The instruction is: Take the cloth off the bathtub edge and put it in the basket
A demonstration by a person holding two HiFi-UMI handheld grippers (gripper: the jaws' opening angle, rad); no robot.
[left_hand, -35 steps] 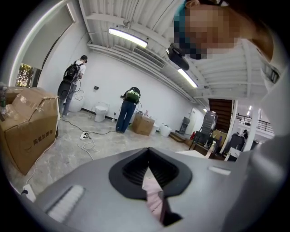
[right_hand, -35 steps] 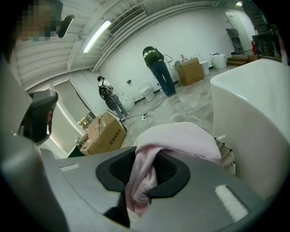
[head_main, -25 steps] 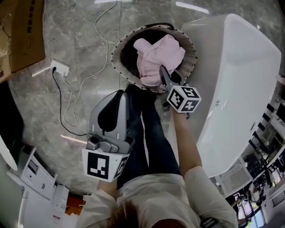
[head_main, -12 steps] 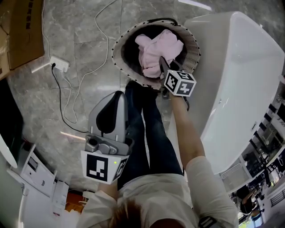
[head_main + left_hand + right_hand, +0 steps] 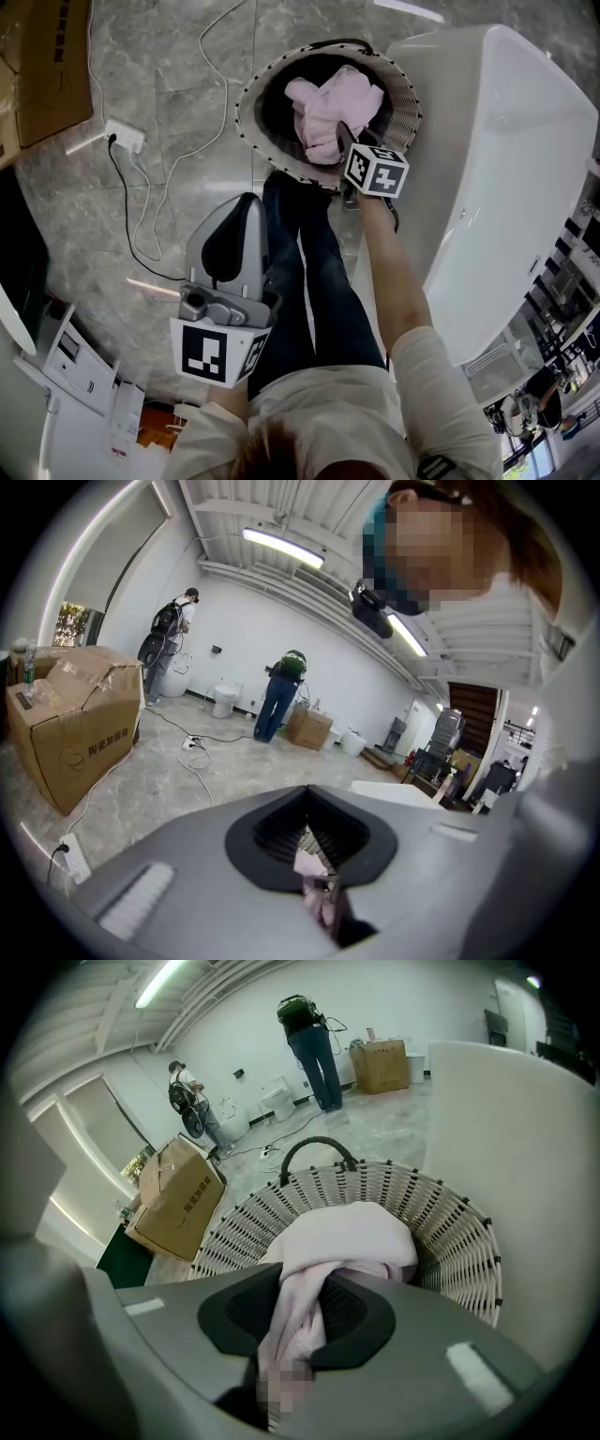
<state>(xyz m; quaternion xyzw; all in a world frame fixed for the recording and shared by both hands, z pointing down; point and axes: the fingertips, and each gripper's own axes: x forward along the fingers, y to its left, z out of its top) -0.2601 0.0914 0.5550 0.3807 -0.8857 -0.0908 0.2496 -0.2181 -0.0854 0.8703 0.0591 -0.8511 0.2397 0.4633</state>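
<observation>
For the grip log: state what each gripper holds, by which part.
Right gripper pinches the soft pink cloth by a bunched fold; left gripper holds nothing.

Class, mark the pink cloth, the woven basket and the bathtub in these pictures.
pink cloth (image 5: 333,105): head view, on its bunched middle.
woven basket (image 5: 441,1218): right gripper view, on its inner woven wall.
bathtub (image 5: 506,150): head view, on its white side.

Soft pink cloth (image 5: 330,105) bunched in a heap, down inside the round white woven wicker basket (image 5: 251,94), one gathered end pinched tight in the right gripper (image 5: 341,139). The basket, with a black handle at its rim, stands on the floor just beside the white bathtub (image 5: 506,169).
</observation>
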